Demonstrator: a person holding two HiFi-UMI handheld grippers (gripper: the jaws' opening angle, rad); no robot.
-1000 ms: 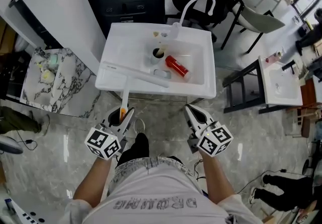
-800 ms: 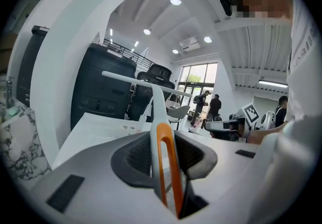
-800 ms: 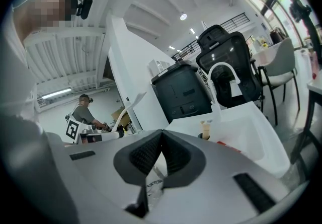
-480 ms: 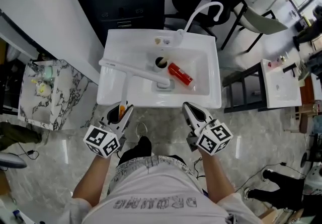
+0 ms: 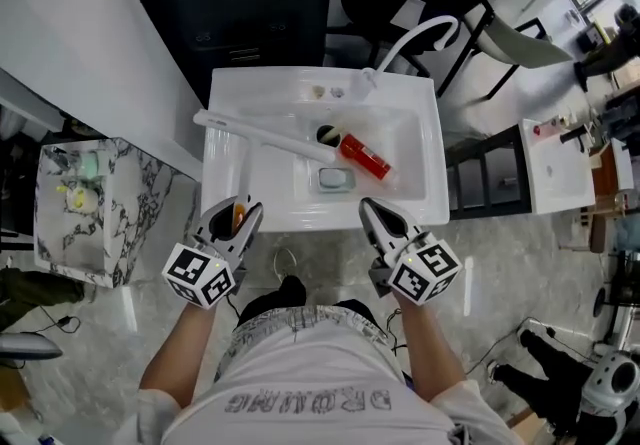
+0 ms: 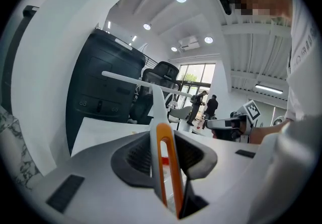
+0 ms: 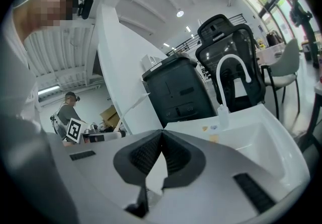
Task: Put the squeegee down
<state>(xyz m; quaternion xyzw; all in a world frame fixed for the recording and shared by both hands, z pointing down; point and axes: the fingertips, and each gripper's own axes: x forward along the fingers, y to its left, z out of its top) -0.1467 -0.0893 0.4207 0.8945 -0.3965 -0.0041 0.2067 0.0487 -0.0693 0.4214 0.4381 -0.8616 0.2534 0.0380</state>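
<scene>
We hold the squeegee point(image 5: 262, 137) by its orange handle in the left gripper point(image 5: 238, 218), jaws clamped on it, blade over the sink point(image 5: 428, 168). The right gripper point(image 5: 372, 215) is empty, jaws together. Step in hand: carrying. Next: lower onto a support, then release.

White sink point(image 5: 300, 216) stands on grey marbled floor point(image 5: 500, 263). In basin: red bottle point(image 5: 364, 156) lying on side at 4 o'clock of drain point(image 5: 327, 133); pale grey-blue block point(image 5: 335, 178) at 6 o'clock of drain. White faucet point(image 5: 410, 41) on back rim, 1 o'clock. White squeegee point(image 5: 265, 138) bar crosses basin from 10 o'clock rim toward centre; resting or lifted, cannot tell.
</scene>
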